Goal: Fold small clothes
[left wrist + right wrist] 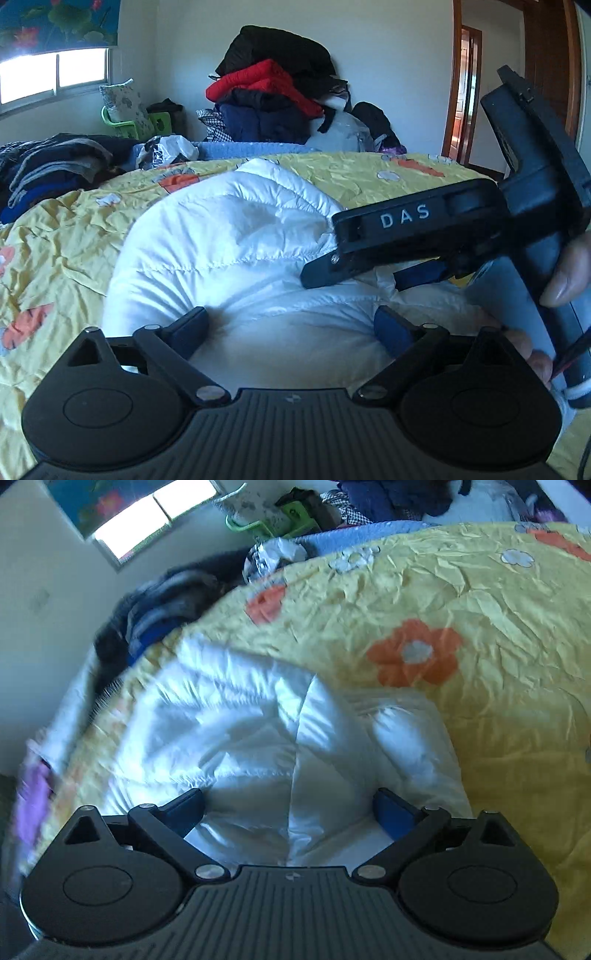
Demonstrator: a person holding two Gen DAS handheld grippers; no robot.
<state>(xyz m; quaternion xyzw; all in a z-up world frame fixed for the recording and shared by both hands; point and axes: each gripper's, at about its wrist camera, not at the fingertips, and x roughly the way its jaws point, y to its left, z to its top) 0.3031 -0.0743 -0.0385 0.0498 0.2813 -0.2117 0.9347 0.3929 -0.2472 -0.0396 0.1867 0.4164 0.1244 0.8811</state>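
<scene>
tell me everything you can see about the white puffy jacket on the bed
The white jacket is a quilted, padded garment with stitched channels and a slightly shiny shell. It lies bunched in a rounded heap, not flat, on the yellow flowered bedspread. A fold ridge runs down its middle in the right wrist view. The left gripper and the right gripper are both open over its near edge; the right gripper's fingertips look to rest on the fabric. No zipper or label is visible.
</scene>
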